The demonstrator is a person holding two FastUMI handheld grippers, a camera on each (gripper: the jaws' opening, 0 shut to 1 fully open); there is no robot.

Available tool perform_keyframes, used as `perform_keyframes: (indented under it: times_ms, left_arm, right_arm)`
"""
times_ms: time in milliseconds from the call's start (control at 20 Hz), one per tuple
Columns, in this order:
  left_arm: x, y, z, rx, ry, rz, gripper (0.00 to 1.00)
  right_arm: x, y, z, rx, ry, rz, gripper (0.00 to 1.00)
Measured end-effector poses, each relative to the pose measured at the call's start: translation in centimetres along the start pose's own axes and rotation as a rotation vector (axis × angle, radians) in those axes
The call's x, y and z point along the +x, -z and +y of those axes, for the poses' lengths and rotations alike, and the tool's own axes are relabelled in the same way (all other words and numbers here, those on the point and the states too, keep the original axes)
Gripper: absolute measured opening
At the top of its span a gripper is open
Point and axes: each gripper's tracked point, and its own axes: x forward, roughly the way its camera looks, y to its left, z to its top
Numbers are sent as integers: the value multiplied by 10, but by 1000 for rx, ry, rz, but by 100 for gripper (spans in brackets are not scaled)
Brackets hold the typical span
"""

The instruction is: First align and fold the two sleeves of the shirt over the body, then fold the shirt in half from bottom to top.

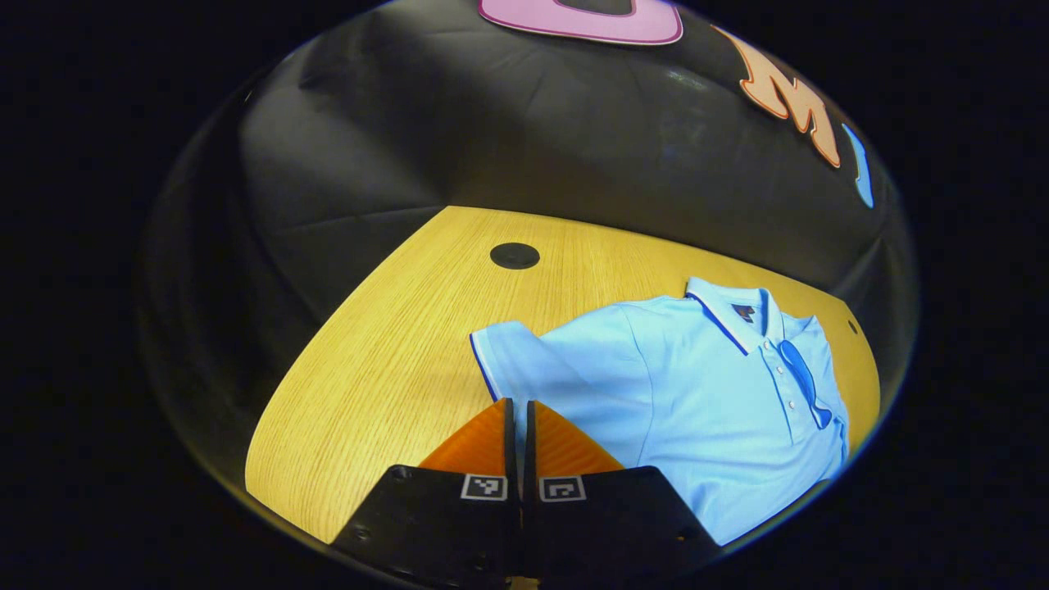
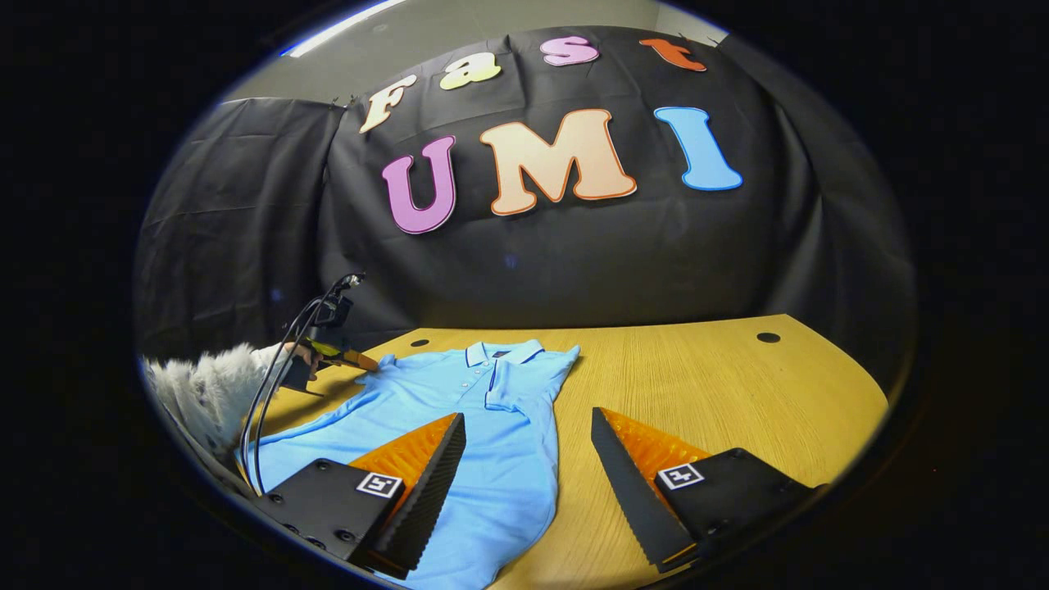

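Shirt point(image 2: 492, 426) lies flat on the worktop point(image 2: 721, 393), light blue polo, collar toward the back edge by the black cloth wall point(image 2: 574, 262). In the right gripper view one sleeve point(image 2: 524, 373) is already folded across the chest, its cuff near the buttoned placket. In the left gripper view the other sleeve point(image 1: 512, 356) is spread outward on the bare wood, dark piping along its cuff.

My left gripper point(image 1: 519, 410) has its fingers pressed together, tips over the lower edge of that spread sleeve; I cannot tell whether any cloth is pinched between them. In the right gripper view it sits at the shirt's far shoulder, held by a hand in a fuzzy pale sleeve point(image 2: 209, 389), cables trailing.

My right gripper point(image 2: 529, 426) is wide open, holding nothing, one finger above the shirt's body, the other above bare wood.

Small dark label point(image 1: 743, 311) inside the collar, too small to read. Round dark cable hole point(image 1: 515, 256) toward the back edge.
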Motion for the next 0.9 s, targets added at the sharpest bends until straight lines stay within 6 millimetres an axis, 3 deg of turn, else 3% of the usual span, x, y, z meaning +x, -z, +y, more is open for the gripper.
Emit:
perform_keyframes:
  times_ms: [450, 700, 900]
  left_arm:
    - [-15, -22, -17, 0, 41, -51, 0]
    - [-34, -47, -64, 40, 115, -88, 0]
    - [-42, -61, -121, 116, 188, -117, 0]
  right_arm:
    - [1, 1, -4, 17, 10, 7, 97]
    - [1, 3, -4, 13, 9, 14, 97]
    - [2, 7, -3, 15, 6, 28, 97]
